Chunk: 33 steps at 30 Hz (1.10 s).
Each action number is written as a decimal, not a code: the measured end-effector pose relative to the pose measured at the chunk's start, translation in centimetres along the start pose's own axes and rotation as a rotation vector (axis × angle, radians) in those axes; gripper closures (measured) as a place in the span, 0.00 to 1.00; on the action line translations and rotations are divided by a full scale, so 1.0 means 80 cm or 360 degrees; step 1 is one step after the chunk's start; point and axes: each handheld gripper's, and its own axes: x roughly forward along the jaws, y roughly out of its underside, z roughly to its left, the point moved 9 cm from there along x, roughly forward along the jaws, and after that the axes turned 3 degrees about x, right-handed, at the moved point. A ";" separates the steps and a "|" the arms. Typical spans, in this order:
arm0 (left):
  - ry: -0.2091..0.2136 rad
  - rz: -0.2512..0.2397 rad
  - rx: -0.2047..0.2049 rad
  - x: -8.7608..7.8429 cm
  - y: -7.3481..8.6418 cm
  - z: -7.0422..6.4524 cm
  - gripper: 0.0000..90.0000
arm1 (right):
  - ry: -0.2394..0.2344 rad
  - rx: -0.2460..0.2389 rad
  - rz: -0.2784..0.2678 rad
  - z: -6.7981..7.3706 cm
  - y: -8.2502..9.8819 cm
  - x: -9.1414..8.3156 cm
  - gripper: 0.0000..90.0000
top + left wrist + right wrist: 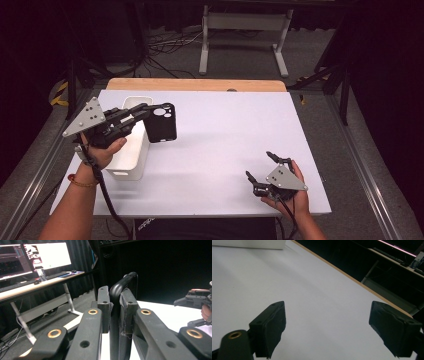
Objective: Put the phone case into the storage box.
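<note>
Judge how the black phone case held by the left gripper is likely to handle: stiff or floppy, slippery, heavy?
The phone case probably flexes somewhat: it is a thin open shell pinched at one edge by the left gripper. It seems light, since it hangs out sideways without visible sag. Its smooth rim may slip between the fingers.

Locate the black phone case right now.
High view: the black phone case is off the table, clamped in the left tongs at the left side, just right of the white rectangular plastic bin.
</note>
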 end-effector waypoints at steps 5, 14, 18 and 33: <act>-0.0055 0.0017 0.0000 -0.006 0.000 0.009 0.90 | -0.0003 0.0005 -0.0001 0.000 0.001 0.000 0.17; -0.0093 0.0015 -0.0020 -0.015 0.002 0.024 0.90 | -0.0018 -0.0001 0.0011 0.003 0.003 0.003 0.17; -0.0117 0.0007 -0.0037 -0.020 0.003 0.033 0.90 | -0.0033 0.0025 0.0013 0.003 0.004 0.004 0.17; -0.0206 0.0039 0.0011 -0.032 0.014 0.075 0.90 | -0.0002 0.0057 -0.0038 -0.006 -0.005 0.000 0.18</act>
